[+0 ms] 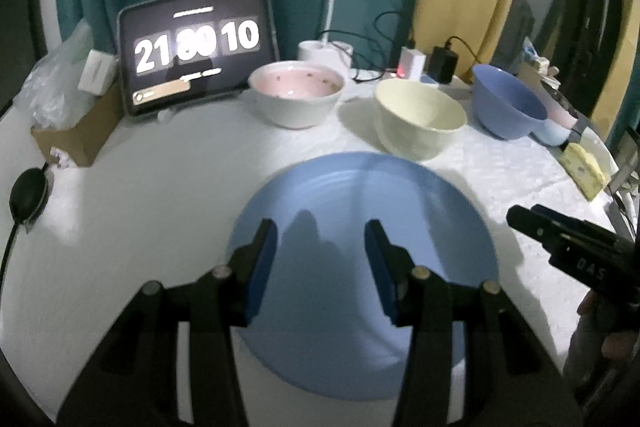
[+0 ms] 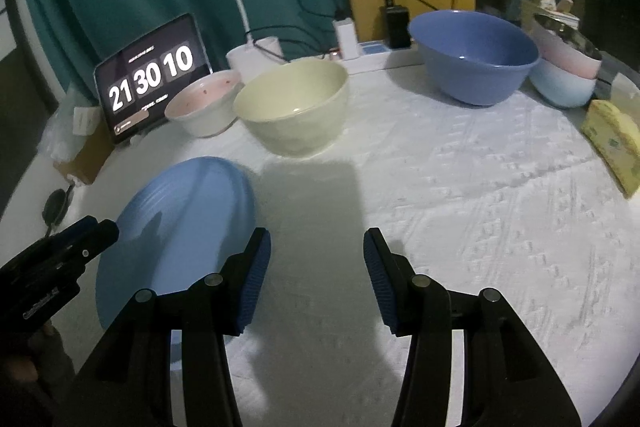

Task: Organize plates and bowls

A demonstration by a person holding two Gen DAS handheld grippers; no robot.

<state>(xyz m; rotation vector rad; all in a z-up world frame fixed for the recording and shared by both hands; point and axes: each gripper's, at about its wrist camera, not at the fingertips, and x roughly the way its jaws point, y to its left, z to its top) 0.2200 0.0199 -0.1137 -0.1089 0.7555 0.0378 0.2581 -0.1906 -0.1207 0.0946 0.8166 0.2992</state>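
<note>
Two grippers hover above the white table (image 2: 460,187), both with jaws parted and nothing between the pads. Seen from the left wrist, the left gripper (image 1: 320,239) hangs directly over the blue plate (image 1: 360,195), which lies flat on the cloth and spreads out past both fingers toward 12 o'clock. At 11 o'clock from that gripper stands a tablet (image 1: 198,53) showing clock digits; just to its right is the pink-lined white bowl (image 1: 297,93), then at about 1 o'clock the cream bowl (image 1: 420,121), and farther right the blue bowl (image 1: 508,103), with a pale blue and pink stack of bowls (image 1: 556,129) touching its right side. The three single bowls sit upright, apart from one another.

The right gripper (image 2: 316,243) hangs over bare cloth — the plate lies at its 9 to 10 o'clock, just beside its left finger, with the other gripper's black tip over the plate's left edge. From here the cream bowl is at 12 o'clock and the blue bowl at 1 o'clock — both well apart from the pads. A yellow packet (image 2: 616,143) lies at 3 o'clock near the table edge.
</note>
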